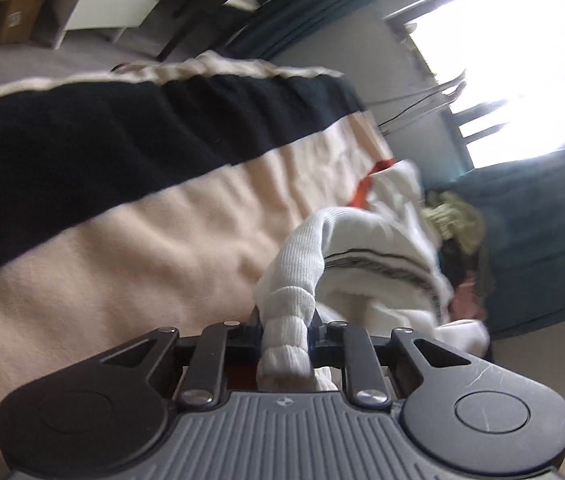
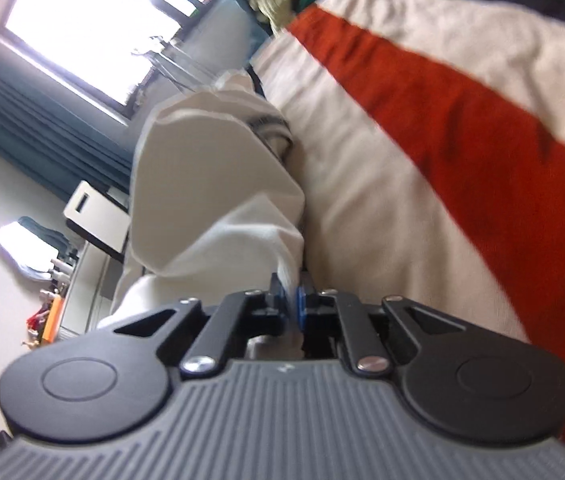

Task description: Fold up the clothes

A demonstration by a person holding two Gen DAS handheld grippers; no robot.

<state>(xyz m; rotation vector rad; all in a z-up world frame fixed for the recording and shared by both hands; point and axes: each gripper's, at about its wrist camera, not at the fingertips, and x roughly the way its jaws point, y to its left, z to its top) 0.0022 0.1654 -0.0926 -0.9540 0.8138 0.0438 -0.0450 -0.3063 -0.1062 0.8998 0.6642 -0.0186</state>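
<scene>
now | 2 grippers | left gripper [image 1: 285,326] pinching white sweater [image 1: 378,248] cuff | right gripper [image 2: 291,300] pinching its edge

Window [image 2: 94,28]: overexposed daylight, dark frame.
Curtains [image 2: 38,120]: teal, pleated, beside the window.
Walls [image 1: 414,92]: pale grey.
Bed [image 1: 162,232]: cream cover with a black band; an orange band in the right view.
Drawers [image 1: 118,4]: white, far wall.
Box [image 1: 18,4]: cardboard, on the floor beside the drawers.
</scene>
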